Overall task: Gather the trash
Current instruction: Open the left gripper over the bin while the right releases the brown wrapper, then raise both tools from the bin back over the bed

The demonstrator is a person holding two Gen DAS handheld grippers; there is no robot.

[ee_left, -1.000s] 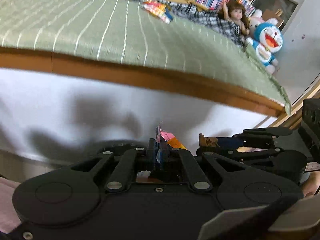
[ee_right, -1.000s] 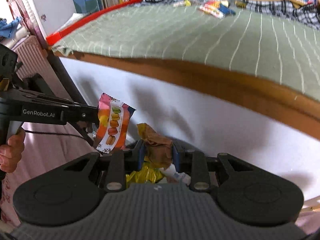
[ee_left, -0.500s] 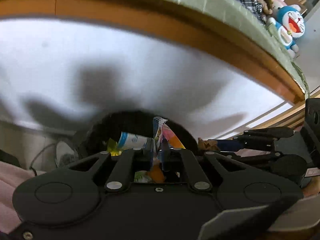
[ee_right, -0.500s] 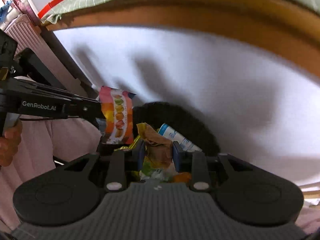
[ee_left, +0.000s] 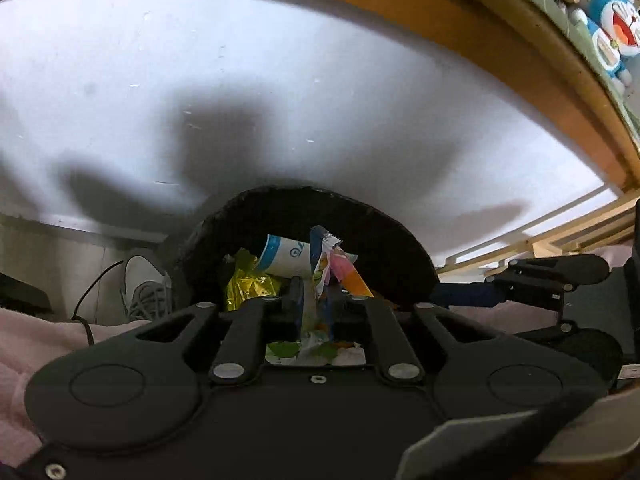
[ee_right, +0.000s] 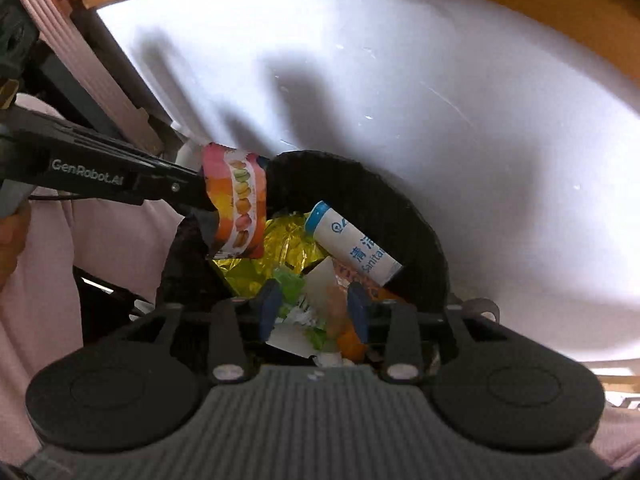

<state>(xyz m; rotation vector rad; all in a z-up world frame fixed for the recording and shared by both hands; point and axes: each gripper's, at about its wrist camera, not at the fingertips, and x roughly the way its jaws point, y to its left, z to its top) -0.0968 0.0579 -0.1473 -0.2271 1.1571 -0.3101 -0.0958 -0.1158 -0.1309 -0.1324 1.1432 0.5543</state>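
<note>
Right wrist alone: macaron print on wrapper [ee_right: 236, 208], pinched by left gripper [ee_right: 208, 204] over bin [ee_right: 416, 220]; right gripper [ee_right: 314, 312] just opening, empty.

1. A bin [ee_right: 420, 236] stands on the floor against a wall panel [ee_right: 400, 92], below the edge of a bed [ee_left: 460, 20].
2. In the bin lie a tube [ee_right: 354, 246] on the far right, a foil wrapper [ee_right: 280, 252] to its left, and loose scraps nearer.
3. The right gripper [ee_right: 316, 312] hangs over the near rim, jaws apart, the scraps below them.
4. The left gripper [ee_left: 316, 304] reaches in from the left with a snack packet [ee_right: 238, 204] between its fingers, over the bin's left rim.
5. A shoe [ee_left: 146, 288] sits on the floor left of the bin.
6. Plush toys [ee_left: 612, 28] sit on the bed, far right.
</note>
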